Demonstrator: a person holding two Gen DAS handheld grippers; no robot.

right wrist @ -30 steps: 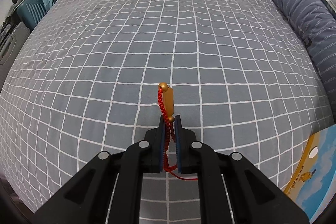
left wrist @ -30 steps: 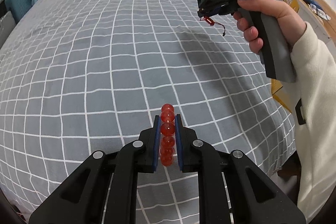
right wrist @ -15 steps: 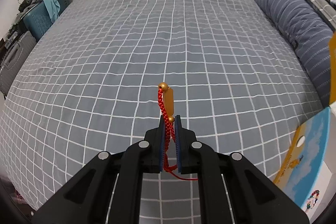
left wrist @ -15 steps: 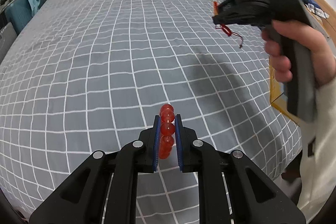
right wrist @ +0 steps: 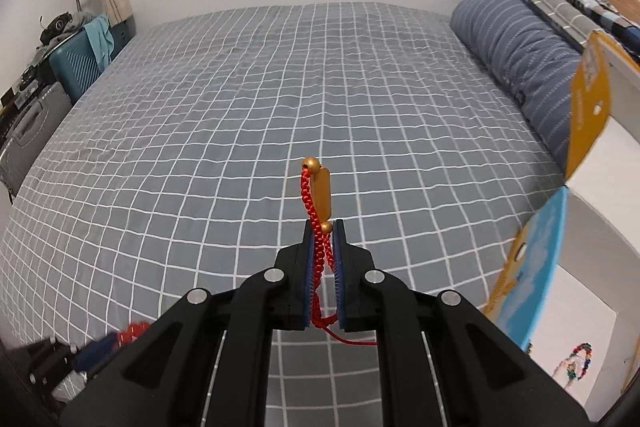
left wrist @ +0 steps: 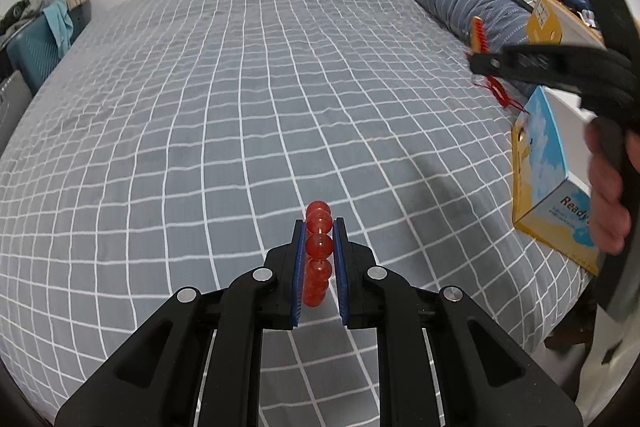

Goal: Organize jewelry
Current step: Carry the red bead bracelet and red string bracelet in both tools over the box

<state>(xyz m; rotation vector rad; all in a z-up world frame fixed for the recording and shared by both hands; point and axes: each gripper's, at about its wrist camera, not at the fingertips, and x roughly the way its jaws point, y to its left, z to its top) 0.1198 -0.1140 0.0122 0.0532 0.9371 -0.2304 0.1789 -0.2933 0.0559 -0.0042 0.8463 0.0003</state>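
Observation:
My left gripper (left wrist: 319, 227) is shut on a red bead bracelet (left wrist: 319, 245) and holds it above the grey checked bed (left wrist: 240, 107). My right gripper (right wrist: 322, 229) is shut on a red cord bracelet with a gold bar (right wrist: 320, 193); it also shows in the left wrist view (left wrist: 486, 61), raised at the right beside an open yellow and blue box (left wrist: 548, 155). In the right wrist view the box (right wrist: 536, 267) stands open at the right, with a multicoloured bead bracelet (right wrist: 576, 363) lying on its white inside.
A striped blue pillow (right wrist: 520, 55) lies at the head of the bed on the right. A teal suitcase (right wrist: 80, 67) and a grey case (right wrist: 28, 131) stand along the bed's left side. The bed's front edge is just below both grippers.
Both grippers have risen and tilted up, bringing the wall and window into view. My right gripper has moved right, closer to the open box. Both bracelets stay gripped.

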